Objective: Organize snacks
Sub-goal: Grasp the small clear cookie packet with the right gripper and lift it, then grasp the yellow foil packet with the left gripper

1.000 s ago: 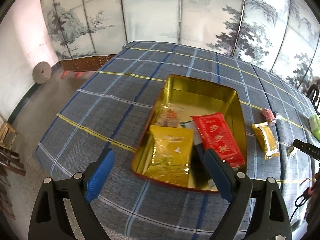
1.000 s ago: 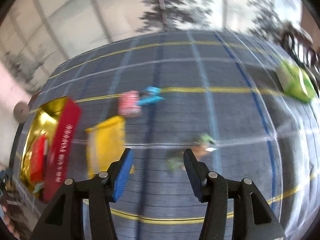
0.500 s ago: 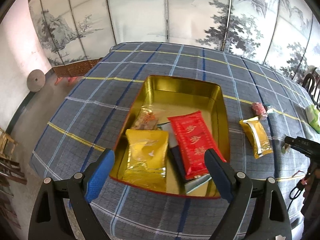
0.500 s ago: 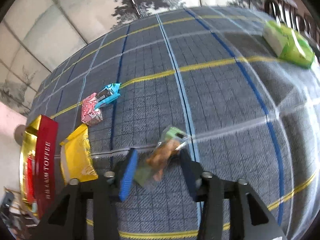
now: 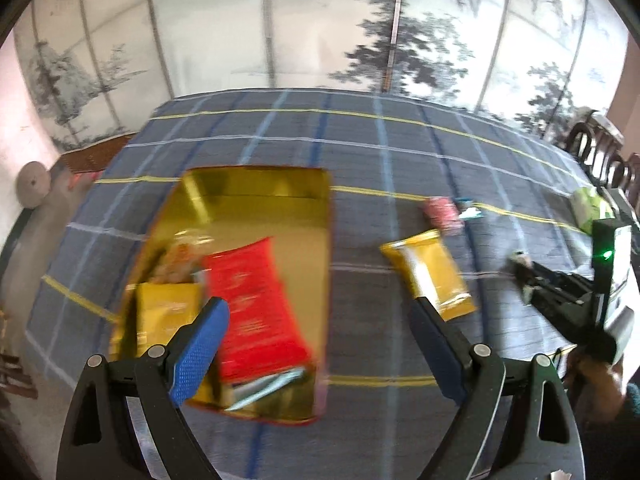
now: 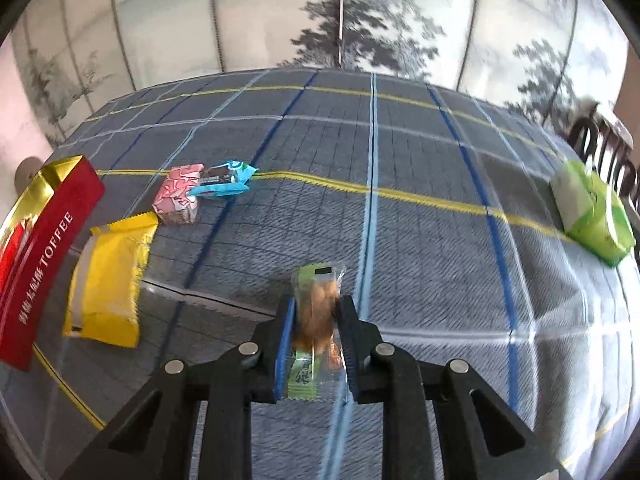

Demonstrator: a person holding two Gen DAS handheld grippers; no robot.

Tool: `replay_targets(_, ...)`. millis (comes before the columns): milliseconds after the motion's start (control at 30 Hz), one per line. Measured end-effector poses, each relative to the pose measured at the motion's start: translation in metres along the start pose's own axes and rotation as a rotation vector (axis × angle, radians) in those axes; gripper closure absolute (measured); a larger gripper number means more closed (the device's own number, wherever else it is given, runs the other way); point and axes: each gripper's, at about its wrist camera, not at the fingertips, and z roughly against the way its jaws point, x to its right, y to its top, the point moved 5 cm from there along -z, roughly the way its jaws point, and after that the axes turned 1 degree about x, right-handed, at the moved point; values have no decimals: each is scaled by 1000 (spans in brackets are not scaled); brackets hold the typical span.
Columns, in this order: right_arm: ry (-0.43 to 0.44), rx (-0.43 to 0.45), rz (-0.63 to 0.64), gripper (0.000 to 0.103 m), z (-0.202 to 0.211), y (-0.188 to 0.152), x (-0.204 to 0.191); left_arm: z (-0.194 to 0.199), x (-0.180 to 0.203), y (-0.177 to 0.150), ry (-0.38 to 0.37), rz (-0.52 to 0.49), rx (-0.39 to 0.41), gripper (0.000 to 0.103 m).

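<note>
A small clear packet with a green label and brown snack [image 6: 318, 280] sits between the pads of my right gripper [image 6: 316, 308], low over the plaid tablecloth. The jaws are closing and the pads press on both its sides. My left gripper [image 5: 318, 312] hangs open and empty above the right edge of the gold tin [image 5: 256, 178]. That tin holds a red packet [image 5: 256, 308], a yellow packet [image 5: 166, 312] and other snacks. Loose on the cloth lie a yellow packet [image 6: 108, 276], a pink candy [image 6: 178, 194] and a blue packet [image 6: 226, 178]. The tin's red wall [image 6: 44, 248] stands at far left.
A green tissue pack [image 6: 592, 216] lies near the table's right edge. Dark wooden chairs [image 5: 600, 148] stand beyond it. A painted folding screen [image 5: 320, 28] closes off the far side of the table. The floor drops away on the left.
My right gripper came down around the clear green packet and closed on it. The left gripper slid to the right, from over the tin's left part toward its right edge, still open.
</note>
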Motion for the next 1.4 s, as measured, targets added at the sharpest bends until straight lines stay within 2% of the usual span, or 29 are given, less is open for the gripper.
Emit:
replay_targets(233,-40,28,43,81,-7,7,30,-22,51,8,-94,-3,-14,14)
replay_targets(333,-44,31,44,81,-8,8,41,-32,67,11,-104,-11,-12,14)
replay_targets(1067,0,53,25,81,-10,6,58,-84,105,7,-47,-39,-61,14)
replay_targets(1400,6,53,21,80,-11,6,57,-104,101,6,-3,-28,-85,14)
